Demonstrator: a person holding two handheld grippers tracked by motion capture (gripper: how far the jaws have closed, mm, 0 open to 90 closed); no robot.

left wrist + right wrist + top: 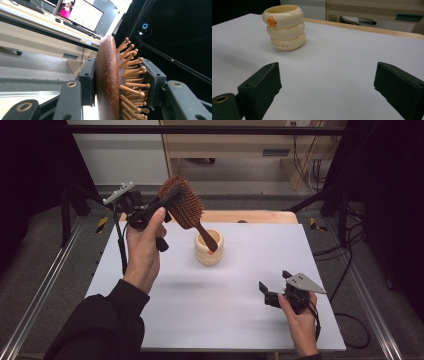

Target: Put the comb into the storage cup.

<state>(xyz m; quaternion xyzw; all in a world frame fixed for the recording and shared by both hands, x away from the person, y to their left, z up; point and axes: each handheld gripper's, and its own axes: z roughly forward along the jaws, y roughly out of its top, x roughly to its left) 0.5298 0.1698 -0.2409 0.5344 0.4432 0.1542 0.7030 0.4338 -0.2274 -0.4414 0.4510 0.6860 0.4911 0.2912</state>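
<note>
High view: at the left, the left gripper (159, 206) is held raised above the table (240, 310), its jaws clamped on the head of the wooden hairbrush (184, 202). The brush is tilted, bristles facing the camera, and its handle slants down toward the cream holder (209, 248), with the orange-tipped handle end seen at or just inside the holder's mouth. At the right, the right gripper (272, 287) is rested low over the table, well apart from the holder, with nothing between its parted jaws.

Left gripper view: the hairbrush (108, 82) is seen edge-on, its smooth back pressed against 1 pad and its wooden pins (132, 75) against the other.

Right gripper view: the holder (284, 27) is shown as 3 stacked rings with an orange mark, standing upright and alone on the white surface; the 2 black jaws stand wide apart.

Progress, as judged: the brush has been picked up and aimed handle-first at the holder; lowering it fully and letting go are left.

Hidden or unclear: whether the handle tip touches the holder's rim cannot be told; the holder's interior is not visible; the brush handle is cut off in the left gripper view.
</note>
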